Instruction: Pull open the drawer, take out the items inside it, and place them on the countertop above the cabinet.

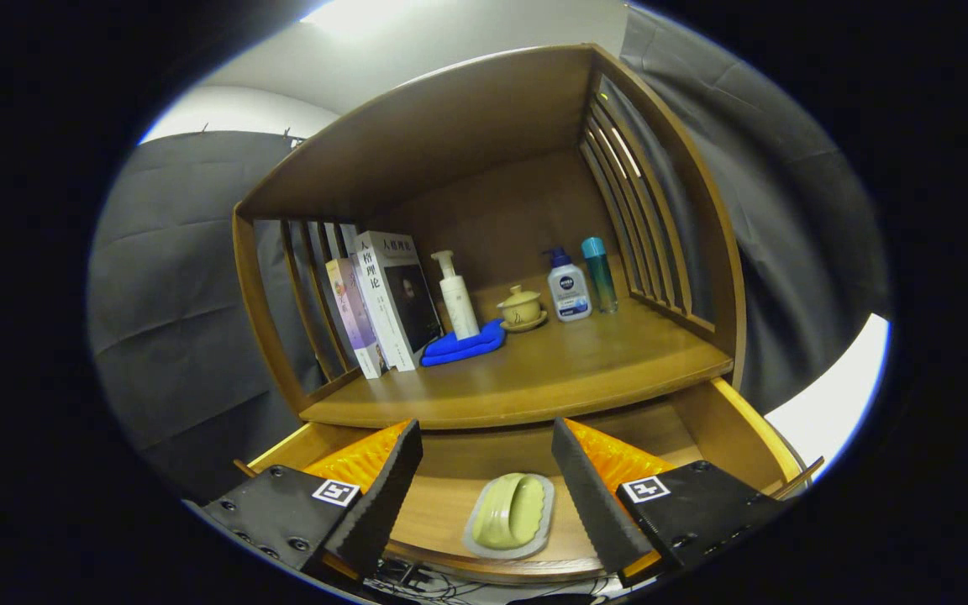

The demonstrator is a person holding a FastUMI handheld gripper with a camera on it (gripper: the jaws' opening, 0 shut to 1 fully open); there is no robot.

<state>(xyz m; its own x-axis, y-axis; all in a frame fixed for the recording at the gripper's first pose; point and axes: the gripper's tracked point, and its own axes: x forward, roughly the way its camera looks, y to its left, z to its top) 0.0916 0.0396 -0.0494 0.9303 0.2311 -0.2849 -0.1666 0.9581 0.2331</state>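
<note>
The wooden drawer [736, 437] is pulled out below the cabinet's countertop [534, 378]. On its floor lies a pale green domed item on a grey oval tray [509, 514], flat and upright. My gripper [488, 445] hovers above the drawer with its fingers wide apart, one finger [391, 479] left of the tray and the other [589, 487] right of it. Nothing touches the fingers. The green item sits between them, slightly nearer than the fingertips.
The countertop holds upright books [383, 302], a white pump bottle [456, 296], a blue cloth [463, 344], a lidded cup on a saucer [522, 307], a white and blue pump bottle [569, 287] and a teal bottle [599, 273]. Slatted side walls [635, 218] and a top board enclose the shelf. Bare wood lies at the front of the countertop.
</note>
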